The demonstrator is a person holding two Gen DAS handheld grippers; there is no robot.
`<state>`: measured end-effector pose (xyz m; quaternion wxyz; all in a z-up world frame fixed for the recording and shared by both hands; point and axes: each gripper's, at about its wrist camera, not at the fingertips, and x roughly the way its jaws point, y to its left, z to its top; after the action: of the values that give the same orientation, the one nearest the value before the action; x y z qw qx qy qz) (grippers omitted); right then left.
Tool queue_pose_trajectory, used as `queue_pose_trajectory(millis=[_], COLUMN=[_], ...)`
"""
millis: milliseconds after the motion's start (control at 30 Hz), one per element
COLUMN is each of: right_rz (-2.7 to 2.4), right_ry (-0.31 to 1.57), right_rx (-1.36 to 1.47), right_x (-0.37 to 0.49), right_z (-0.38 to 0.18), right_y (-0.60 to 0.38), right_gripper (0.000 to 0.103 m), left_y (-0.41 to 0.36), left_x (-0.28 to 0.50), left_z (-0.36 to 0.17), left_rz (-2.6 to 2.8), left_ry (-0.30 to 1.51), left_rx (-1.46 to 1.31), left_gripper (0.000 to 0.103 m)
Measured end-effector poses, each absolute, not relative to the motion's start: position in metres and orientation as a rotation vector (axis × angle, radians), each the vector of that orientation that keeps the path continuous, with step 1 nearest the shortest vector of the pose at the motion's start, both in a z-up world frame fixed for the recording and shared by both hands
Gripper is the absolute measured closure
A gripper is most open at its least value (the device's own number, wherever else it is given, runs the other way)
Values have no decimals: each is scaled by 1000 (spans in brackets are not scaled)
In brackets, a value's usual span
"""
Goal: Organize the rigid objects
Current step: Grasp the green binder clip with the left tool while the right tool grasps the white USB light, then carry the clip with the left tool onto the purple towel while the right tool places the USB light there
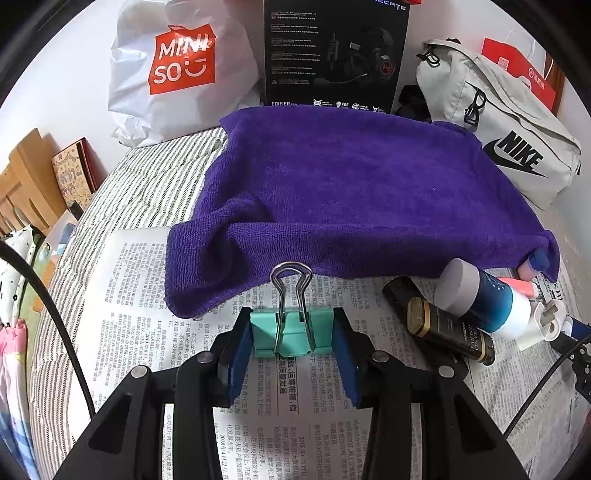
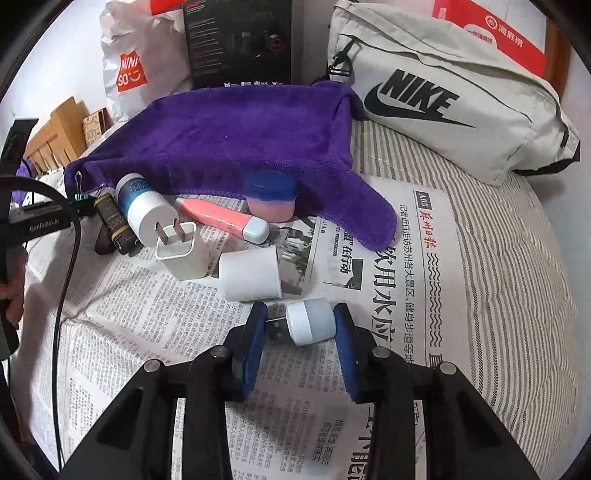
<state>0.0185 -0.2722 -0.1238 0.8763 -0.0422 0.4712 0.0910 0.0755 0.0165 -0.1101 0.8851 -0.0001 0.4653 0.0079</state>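
My left gripper [image 1: 291, 338] is shut on a teal binder clip [image 1: 291, 332], held just above the newspaper [image 1: 147, 295] before a purple towel [image 1: 351, 192]. My right gripper [image 2: 300, 323] is shut on a small white USB plug-in light [image 2: 308, 320], its metal plug against the left pad. Near the towel edge lie a blue-and-white bottle [image 2: 142, 199], a dark brown tube [image 2: 112, 221], a white charger [image 2: 179, 251], a pink tube [image 2: 225, 218], a white cup on its side [image 2: 251, 273] and a pink jar with a blue lid [image 2: 271, 197]. The left gripper and clip also show in the right wrist view [image 2: 79, 197].
At the back stand a Miniso bag [image 1: 181, 62], a black headset box [image 1: 332, 51], a grey Nike bag [image 2: 454, 99] and a red paper bag [image 2: 491, 29]. A striped sheet [image 2: 509, 258] lies under the newspaper. Wooden furniture [image 1: 26, 184] is at the left. A black cable [image 2: 62, 295] hangs by the left gripper.
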Motion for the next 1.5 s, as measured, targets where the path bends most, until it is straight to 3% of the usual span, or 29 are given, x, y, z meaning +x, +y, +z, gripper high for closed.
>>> queue_pose_trajectory(millis=[733, 1500], right_rz=[217, 275], right_ry=[981, 889], right_rx=[-108, -16], right_x=[19, 104], right_z=[-90, -41], right_y=[-266, -253], right_gripper=[67, 67], left_y=[47, 45], left_x=[54, 97], left_z=[-91, -28], left_rz=[21, -9], left_ry=[972, 907], left_rx=[-79, 9], left_gripper=[64, 64])
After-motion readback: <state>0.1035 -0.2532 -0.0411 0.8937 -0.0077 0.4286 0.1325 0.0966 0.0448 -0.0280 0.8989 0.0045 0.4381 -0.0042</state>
